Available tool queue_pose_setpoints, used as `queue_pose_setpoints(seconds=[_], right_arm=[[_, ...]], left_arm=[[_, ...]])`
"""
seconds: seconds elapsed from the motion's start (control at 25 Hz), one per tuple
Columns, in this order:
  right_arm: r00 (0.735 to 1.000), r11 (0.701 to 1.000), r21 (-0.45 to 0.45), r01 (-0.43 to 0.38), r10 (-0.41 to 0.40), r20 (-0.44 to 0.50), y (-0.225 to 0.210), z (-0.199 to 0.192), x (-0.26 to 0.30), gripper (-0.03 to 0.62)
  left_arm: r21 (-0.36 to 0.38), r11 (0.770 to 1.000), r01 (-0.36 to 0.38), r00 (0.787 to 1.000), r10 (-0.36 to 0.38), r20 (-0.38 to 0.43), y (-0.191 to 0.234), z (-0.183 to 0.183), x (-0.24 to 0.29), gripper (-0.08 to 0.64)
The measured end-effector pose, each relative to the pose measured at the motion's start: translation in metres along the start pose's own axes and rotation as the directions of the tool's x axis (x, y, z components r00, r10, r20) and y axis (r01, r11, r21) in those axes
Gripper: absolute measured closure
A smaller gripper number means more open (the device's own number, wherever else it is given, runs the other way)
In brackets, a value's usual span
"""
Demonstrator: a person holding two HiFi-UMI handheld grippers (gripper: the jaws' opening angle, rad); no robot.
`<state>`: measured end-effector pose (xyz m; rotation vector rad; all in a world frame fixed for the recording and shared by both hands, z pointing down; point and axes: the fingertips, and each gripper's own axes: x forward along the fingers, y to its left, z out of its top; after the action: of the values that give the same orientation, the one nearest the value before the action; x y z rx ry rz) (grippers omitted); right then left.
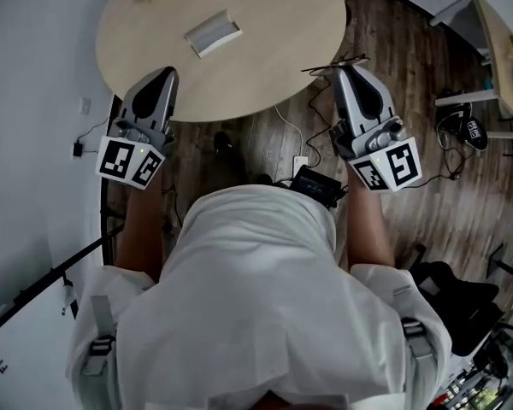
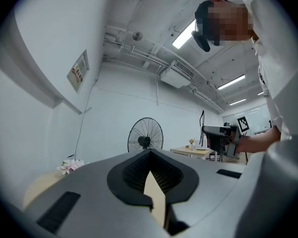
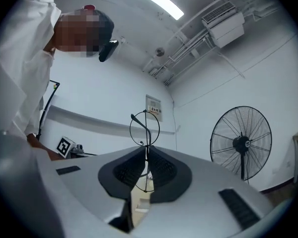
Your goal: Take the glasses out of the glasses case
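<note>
Off the desk's point(image 1: 282, 49) rim at 4 o'clock, the right tongs point(image 1: 346, 68) are clenched on the thin wire glasses point(image 3: 147, 133). They hold them well apart from the glasses case point(image 1: 212, 32) near the desk's middle, likely so the frame hangs free. In the head view the glasses' long axis runs roughly 9 to 3 across the tips. In the right gripper view one round lens points to 12. The left tongs point(image 1: 167, 73) are closed on nothing at the 7 o'clock rim, probably idle.

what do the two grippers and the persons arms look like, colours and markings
Both the left gripper and the right gripper are pale grey shells tapering to a point, with black ribbed pads inside the jaws. Each has a rear cube with black-and-white square markers. The person wears a white shirt with grey buckled straps at the shoulders; forearms are uncovered.
</note>
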<state>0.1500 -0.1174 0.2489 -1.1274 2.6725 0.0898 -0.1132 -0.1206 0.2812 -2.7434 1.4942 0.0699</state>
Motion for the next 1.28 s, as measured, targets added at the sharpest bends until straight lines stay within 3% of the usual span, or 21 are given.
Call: queue_pose_setpoints(seconds=[0.24,0.44,0.92,1.08,1.28], right_arm=[[0.998,0.998,0.016,0.053,-0.052,-0.023,0.007,-0.014,-0.081,0.558],[0.995,0.995,0.035,0.090,-0.088,-0.053,0.019,-0.032,-0.118,0.558],[0.975,0.986,0.030,0.166,-0.160,-0.151,0.079,-0.061,-0.153,0.558],[0.969,0.983,0.020,0.184,-0.178,-0.174,0.119,-0.063,-0.153,0.558],[0.962,0.983,0.017,0.181,-0.174,-0.209,0.179,-0.074,-0.150,0.558]], left_arm=[[-0.010,1.000,0.015,0.999,-0.016,-0.033,-0.073,-0.013,-0.028,0.546],[-0.003,0.999,0.043,0.997,-0.043,-0.062,-0.109,-0.012,-0.047,0.546],[-0.069,0.987,0.147,0.984,-0.153,-0.088,-0.155,-0.033,-0.096,0.546],[-0.066,0.981,0.180,0.978,-0.186,-0.098,-0.158,-0.037,-0.136,0.546],[-0.104,0.981,0.164,0.980,-0.174,-0.094,-0.147,-0.056,-0.194,0.546]])
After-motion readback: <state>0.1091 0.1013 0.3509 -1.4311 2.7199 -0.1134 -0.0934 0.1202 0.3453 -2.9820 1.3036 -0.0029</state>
